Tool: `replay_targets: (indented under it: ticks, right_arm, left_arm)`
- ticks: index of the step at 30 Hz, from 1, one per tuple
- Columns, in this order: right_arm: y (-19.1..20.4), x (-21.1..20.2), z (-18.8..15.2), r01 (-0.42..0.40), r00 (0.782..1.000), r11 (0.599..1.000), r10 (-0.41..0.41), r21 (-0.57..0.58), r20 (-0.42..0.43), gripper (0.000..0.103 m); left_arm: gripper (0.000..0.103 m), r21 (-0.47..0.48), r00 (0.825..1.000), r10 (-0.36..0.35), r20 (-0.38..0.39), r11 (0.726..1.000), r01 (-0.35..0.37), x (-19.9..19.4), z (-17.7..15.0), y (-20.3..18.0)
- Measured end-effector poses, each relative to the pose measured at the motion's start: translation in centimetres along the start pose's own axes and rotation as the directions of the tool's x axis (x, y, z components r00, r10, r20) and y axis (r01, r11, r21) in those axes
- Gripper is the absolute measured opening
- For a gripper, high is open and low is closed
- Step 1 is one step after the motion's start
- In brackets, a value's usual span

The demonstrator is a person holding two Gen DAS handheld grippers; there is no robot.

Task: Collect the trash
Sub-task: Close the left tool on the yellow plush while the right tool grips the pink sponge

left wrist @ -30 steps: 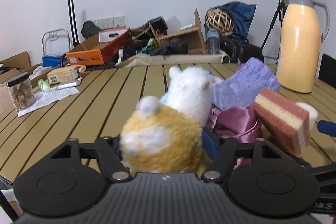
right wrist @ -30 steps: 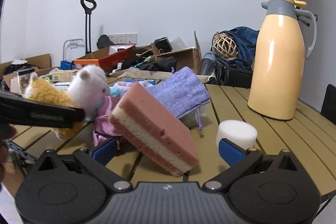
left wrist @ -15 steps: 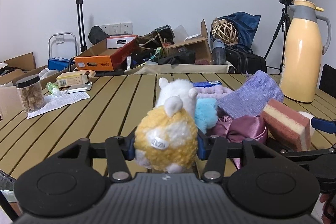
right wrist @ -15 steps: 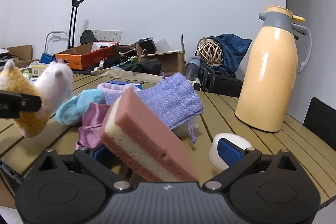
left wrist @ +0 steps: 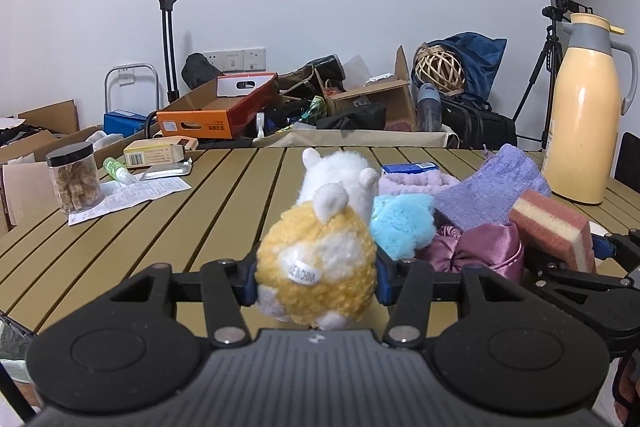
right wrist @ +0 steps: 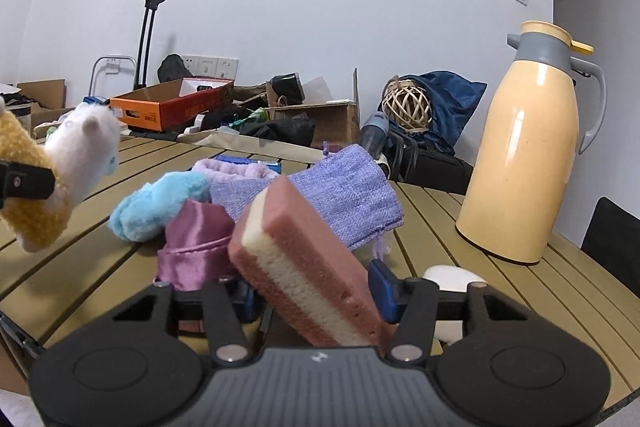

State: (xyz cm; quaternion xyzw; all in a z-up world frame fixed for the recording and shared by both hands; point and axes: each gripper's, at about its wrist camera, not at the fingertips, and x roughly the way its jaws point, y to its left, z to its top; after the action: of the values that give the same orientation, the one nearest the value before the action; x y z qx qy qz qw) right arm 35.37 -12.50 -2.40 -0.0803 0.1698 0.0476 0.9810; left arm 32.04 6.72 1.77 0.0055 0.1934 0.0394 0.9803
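Left wrist view: the left gripper clamps a yellow-and-white plush toy above the slatted table. The right gripper is closing around a tilted pink-and-cream sponge, beside a purple satin pouch.

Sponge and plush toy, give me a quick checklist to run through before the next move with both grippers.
1. Left gripper grip on the yellow and white plush toy: ok, the blue pads squeeze its body on both sides.
2. Plush toy clear of the table: ok, the right wrist view shows it hanging above the slats.
3. Right gripper on the pink and cream sponge: cannot tell, the fingers are closing with the sponge between them; firm contact is unclear.
4. Sponge orientation: not ok, it sits tilted between the fingers.
5. White round pad beside the right finger: ok, outside the grip.
6. Trash container: cannot tell, none recognisable.
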Motion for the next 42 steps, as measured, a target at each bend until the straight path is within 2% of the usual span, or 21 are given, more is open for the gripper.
replay_targets:
  ticks: [4, 15, 27, 34, 42]
  right_arm:
    - [-0.3, -0.5, 0.1, -0.021, 1.000, 1.000, 0.021, 0.022, 0.023, 0.041]
    - [-0.8, -3.0, 0.5, -0.069, 0.994, 0.997, 0.066, 0.038, 0.091, 0.040]
    - [-2.0, -7.5, 0.5, -0.143, 0.982, 0.987, 0.132, 0.070, 0.138, 0.040]
    - [-2.9, -10.5, -0.3, -0.151, 0.978, 0.985, 0.136, 0.087, 0.157, 0.040]
    - [-3.7, -13.9, -2.9, -0.176, 0.978, 0.977, 0.160, 0.118, 0.131, 0.040]
  left_arm:
    - [0.052, 0.001, 1.000, 0.006, 0.007, 1.000, -0.006, -0.1, 0.0, 0.0]
    - [0.052, 0.000, 0.999, 0.000, 0.032, 1.000, 0.000, -1.0, 0.0, -0.2]
    - [0.052, -0.005, 0.997, -0.016, 0.079, 1.000, 0.016, -4.3, -0.4, -1.1]
    - [0.052, -0.005, 0.993, -0.022, 0.119, 1.000, 0.023, -7.3, -1.1, -1.8]
    - [0.052, -0.026, 0.993, -0.018, 0.117, 0.999, 0.021, -10.4, -3.2, -1.5]
